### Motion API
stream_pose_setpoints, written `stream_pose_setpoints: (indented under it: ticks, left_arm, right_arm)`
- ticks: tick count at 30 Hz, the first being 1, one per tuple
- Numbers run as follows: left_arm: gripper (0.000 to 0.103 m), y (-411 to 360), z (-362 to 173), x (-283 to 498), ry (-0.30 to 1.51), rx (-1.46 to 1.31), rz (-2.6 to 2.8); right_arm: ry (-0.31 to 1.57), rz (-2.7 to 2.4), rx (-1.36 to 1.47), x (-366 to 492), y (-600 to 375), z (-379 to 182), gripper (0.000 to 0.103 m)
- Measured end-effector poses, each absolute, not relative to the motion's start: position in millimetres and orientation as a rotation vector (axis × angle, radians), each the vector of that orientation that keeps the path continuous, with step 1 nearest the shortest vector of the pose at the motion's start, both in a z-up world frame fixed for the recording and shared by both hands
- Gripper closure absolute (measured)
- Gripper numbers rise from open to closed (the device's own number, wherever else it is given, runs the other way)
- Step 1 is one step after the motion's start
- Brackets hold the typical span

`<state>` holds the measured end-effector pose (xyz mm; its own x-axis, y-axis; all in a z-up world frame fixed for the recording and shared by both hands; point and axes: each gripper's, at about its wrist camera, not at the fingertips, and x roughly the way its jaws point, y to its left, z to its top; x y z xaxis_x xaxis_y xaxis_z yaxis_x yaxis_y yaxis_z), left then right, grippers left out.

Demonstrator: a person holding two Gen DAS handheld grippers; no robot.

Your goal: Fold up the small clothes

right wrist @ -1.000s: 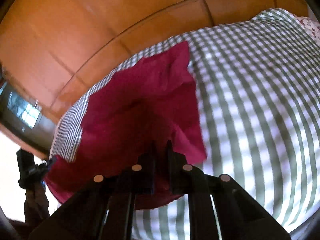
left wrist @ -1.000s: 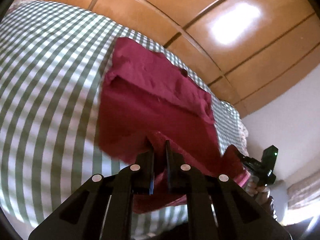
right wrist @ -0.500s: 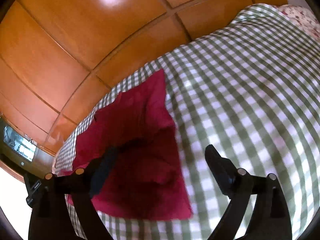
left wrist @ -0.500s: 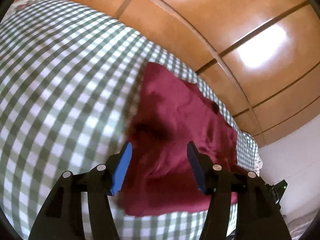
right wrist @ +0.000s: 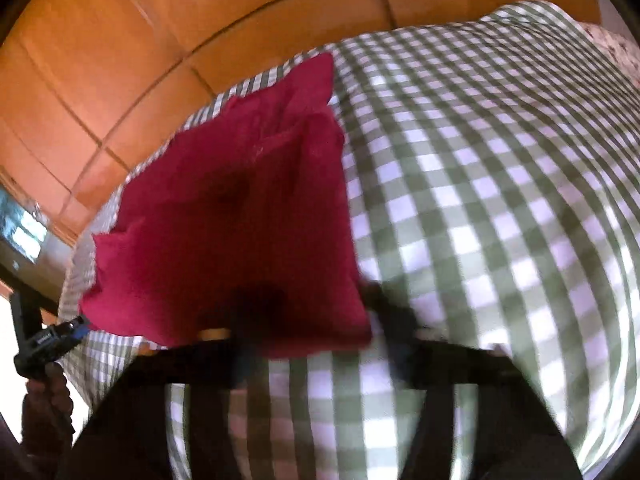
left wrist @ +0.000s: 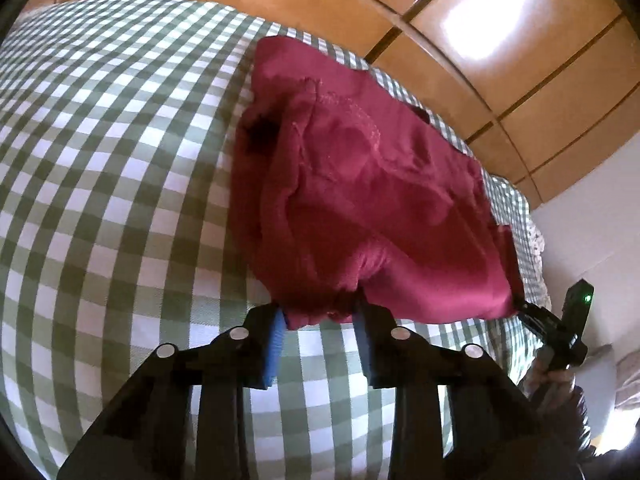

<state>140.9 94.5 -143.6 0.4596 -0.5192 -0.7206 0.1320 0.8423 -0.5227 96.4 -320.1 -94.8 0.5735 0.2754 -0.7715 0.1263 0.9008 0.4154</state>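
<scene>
While the red garment (left wrist: 360,200) lies half-folded on the checked bed (left wrist: 100,160), the left tool (left wrist: 320,320) and right tool (right wrist: 304,332), jaws just closing, each straddle a near corner, probably to lift that edge for another fold.

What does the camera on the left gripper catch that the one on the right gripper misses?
Only the left wrist view, which is sharp, shows the blue pads of the left gripper, whose jaws have just been closing around the near hem of the red garment, plus stitching on the cloth and a green light on the other tool.

Only the right wrist view, which is blurred, shows a bright window at far left and the garment's edge draped over the right gripper.

Both show the garment on the green checked cloth and the wooden panels.
</scene>
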Motion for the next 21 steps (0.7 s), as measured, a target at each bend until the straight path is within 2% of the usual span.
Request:
stream_pose_setpoints:
  ticks: [1, 4, 10, 19, 21]
  left_arm:
    - [0.083, 95, -143, 139, 1.019, -0.417, -0.417]
    - [0.088, 97, -137, 127, 1.01, -0.389, -0.426]
    - [0.088, 108, -135, 91, 1.023, -0.389, -0.448]
    - [0.088, 110, -136, 4, 1.09, -0.375, -0.49]
    - [0.083, 109, -136, -5, 1.105, -0.356, -0.491]
  right_arm:
    - [0.965, 0.098, 0.458, 95, -320, -94, 0.08]
    - [0.961, 0.134, 0.457, 82, -322, -86, 0.086]
    - [0.989, 0.194, 0.417, 42, -320, -73, 0.087]
    - [1.129, 0.231, 0.338, -33, -318, -80, 0.088]
    - [1.14, 0.241, 0.345, -39, -319, -80, 0.086]
